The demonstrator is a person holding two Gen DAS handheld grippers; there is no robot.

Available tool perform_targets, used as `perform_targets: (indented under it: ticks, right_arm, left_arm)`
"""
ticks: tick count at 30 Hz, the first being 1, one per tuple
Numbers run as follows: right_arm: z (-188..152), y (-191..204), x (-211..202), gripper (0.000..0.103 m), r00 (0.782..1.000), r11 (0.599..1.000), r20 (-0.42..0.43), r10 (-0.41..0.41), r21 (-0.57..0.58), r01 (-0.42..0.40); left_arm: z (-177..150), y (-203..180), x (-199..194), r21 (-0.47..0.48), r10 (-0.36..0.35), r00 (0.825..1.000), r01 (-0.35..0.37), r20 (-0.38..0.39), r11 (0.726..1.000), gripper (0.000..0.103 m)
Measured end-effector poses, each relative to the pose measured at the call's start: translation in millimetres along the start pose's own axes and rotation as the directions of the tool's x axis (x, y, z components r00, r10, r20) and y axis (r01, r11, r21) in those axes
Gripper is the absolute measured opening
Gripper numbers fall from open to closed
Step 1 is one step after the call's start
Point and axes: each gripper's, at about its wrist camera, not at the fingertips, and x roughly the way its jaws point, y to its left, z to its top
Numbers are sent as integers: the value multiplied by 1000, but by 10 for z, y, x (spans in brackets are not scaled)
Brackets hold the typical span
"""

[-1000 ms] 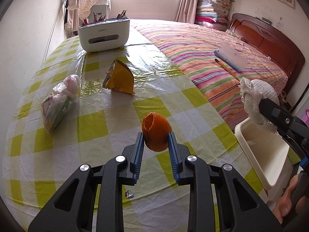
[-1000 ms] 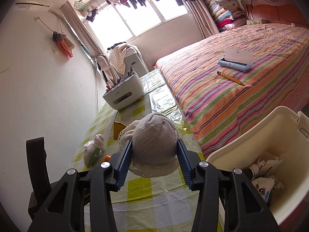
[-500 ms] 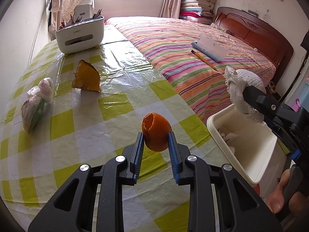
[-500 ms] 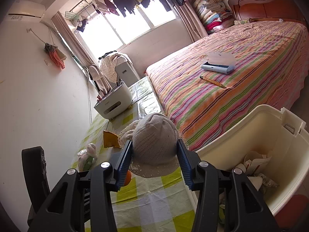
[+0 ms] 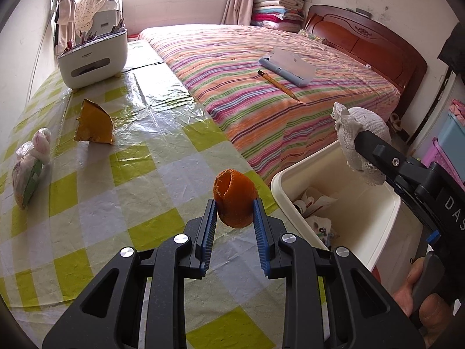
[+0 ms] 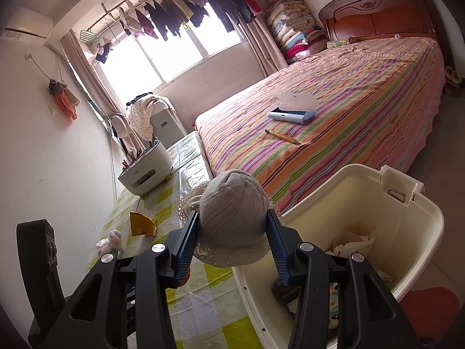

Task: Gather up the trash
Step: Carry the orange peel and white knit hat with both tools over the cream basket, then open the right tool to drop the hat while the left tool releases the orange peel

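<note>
My left gripper [image 5: 234,208] is shut on an orange peel [image 5: 235,200], held above the checked tablecloth [image 5: 96,218] near the table's right edge. My right gripper [image 6: 234,222] is shut on a crumpled grey-white lace cloth [image 6: 232,221]; in the left wrist view the cloth [image 5: 360,133] hangs over the cream trash bin [image 5: 343,200]. The bin [image 6: 377,203] stands beside the table and holds paper scraps. On the table lie a yellow wrapper [image 5: 93,125] and a knotted plastic bag [image 5: 27,168].
A white organiser box [image 5: 93,58] with pens stands at the table's far end. A striped bed [image 5: 276,81] with a pencil and a blue-grey case runs along the table's right side. A person's hand [image 5: 418,320] grips the right handle.
Both grippers have carried their loads rightward toward the bin. The peel is now close to the table's edge, and the cloth hangs over the bin's opening.
</note>
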Motion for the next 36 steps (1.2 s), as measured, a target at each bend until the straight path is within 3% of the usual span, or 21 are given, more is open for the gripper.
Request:
perform_targets:
  ticks: [17,26,28,36]
  right_arm:
    - [77,-395,-133,48,985,981,59,-165,114,158]
    - [94,-458,-228,57,978,973,107,-180,165,161]
    - [100,-467,-241,64,976,971,112,-185,171,165]
    - [106,-508,-323,64,974,968,154,-165,214,131]
  left_arm:
    - [52,-363,116,57,-54,998,55,-18,997,25]
    - [68,-451,170,71,-63,998,64,-27,995,25]
    - [66,-460,186,72,-64,997,66,-31,995,25]
    - [73,-527,234,82,-75,996,78,-39,994,25]
